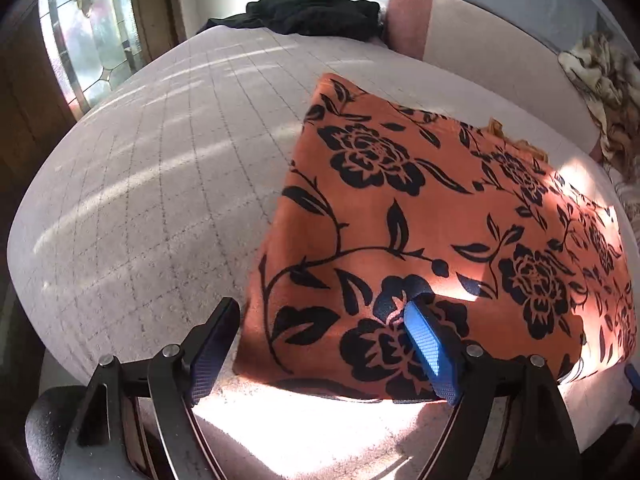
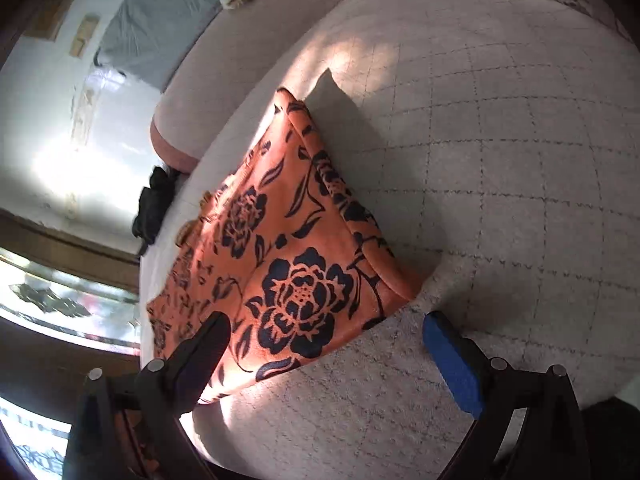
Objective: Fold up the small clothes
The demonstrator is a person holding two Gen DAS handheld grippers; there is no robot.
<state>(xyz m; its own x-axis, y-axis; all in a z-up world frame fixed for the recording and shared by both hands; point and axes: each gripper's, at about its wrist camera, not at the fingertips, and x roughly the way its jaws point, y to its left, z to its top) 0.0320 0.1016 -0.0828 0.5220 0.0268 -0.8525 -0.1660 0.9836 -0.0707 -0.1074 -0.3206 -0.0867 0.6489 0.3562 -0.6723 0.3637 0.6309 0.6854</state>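
Observation:
An orange garment with a black flower print point(image 1: 424, 232) lies folded flat on a pale quilted cushion point(image 1: 168, 168). My left gripper point(image 1: 320, 312) hangs open over the garment's near left corner; its right blue pad point(image 1: 428, 344) is above the cloth and its left pad point(image 1: 212, 344) is above the cushion. In the right wrist view the same garment point(image 2: 288, 248) lies ahead. My right gripper point(image 2: 328, 328) stands open over its near corner, with nothing pinched between the pads.
A black garment point(image 1: 316, 12) lies at the cushion's far edge, beside a pink bolster point(image 1: 408, 20). A patterned beige cloth point(image 1: 600, 84) is heaped at the right. A stained-glass window point(image 1: 88, 36) is on the left. Bare quilted cushion point(image 2: 500, 160) stretches to the garment's right.

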